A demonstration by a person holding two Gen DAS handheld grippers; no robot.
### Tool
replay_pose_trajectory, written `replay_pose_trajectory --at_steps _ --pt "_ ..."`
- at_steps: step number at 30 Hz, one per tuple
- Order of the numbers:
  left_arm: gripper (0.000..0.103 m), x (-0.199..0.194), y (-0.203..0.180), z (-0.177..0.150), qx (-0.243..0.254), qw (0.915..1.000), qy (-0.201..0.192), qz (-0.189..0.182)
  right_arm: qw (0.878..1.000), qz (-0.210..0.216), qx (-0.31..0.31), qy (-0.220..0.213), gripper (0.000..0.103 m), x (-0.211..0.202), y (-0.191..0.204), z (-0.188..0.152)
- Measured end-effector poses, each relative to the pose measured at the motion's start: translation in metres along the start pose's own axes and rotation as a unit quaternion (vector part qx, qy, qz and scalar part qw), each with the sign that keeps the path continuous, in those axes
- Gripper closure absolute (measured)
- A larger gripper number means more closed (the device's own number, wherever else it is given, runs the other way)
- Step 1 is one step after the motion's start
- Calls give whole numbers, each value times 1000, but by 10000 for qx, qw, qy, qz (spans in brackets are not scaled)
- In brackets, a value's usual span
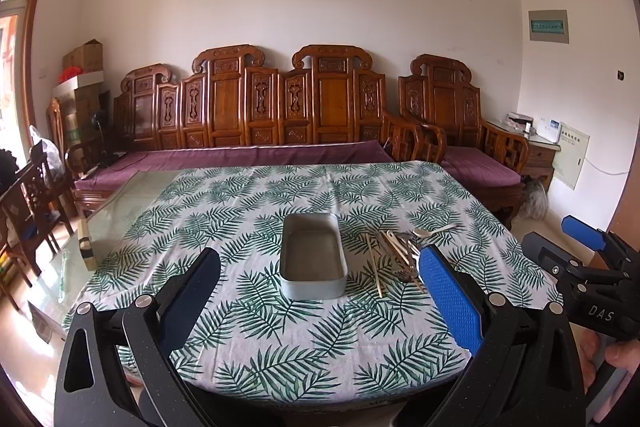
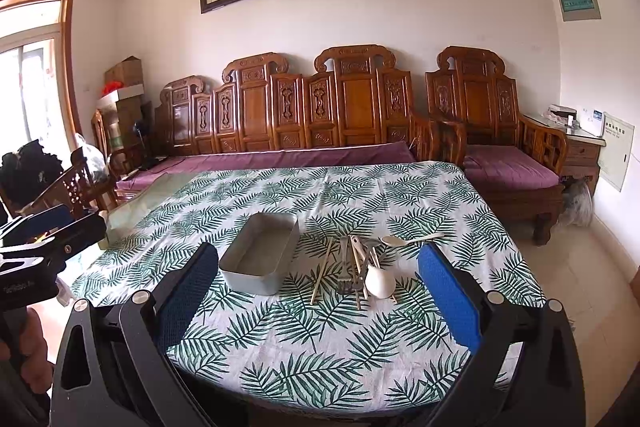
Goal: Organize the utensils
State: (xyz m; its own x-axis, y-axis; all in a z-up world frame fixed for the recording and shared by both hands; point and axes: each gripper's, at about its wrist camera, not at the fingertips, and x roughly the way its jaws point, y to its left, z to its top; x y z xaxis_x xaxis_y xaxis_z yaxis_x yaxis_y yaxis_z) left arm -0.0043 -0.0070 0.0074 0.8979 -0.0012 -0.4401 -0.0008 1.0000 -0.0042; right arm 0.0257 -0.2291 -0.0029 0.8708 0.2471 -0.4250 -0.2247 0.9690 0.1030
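Both the left gripper [image 1: 320, 275] and right gripper [image 2: 318, 271] are held wide apart above a metal tray [image 2: 260, 255] beside piled utensils [image 2: 360, 267].

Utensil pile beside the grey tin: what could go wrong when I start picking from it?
1. The heap of chopsticks, metal fork and spoons is crossed and overlapping, so pinching one piece may drag or scatter the others.
2. The white ceramic spoon lies on top; it could slide off.
3. The loose leaf-print tablecloth may bunch under the open right gripper, shifting the empty grey rectangular metal tin.
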Motion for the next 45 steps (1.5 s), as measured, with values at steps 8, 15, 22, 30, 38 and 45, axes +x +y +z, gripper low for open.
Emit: replay_pose_trajectory --at_steps 8,15,22,30,38,45 --pt "7 -1 -3 0 19 10000 27 -21 10000 -15 9 -11 3 -4 -1 0" --pt "7 12 -3 -3 10 9998 178 -54 10000 -13 20 64 3 5 -4 -4" --pt "7 41 -2 -10 71 9988 464 -150 9999 26 -41 149 3 25 -12 -12" --pt "7 88 -14 -19 326 9953 832 -359 9983 96 -396 417 7 74 -29 -17" --pt "7 127 -25 -25 407 9910 1073 -682 9938 138 -611 922 26 139 -63 -16" --pt "7 156 -35 -32 488 9870 1294 -824 9889 153 -668 1321 32 197 -90 -23"
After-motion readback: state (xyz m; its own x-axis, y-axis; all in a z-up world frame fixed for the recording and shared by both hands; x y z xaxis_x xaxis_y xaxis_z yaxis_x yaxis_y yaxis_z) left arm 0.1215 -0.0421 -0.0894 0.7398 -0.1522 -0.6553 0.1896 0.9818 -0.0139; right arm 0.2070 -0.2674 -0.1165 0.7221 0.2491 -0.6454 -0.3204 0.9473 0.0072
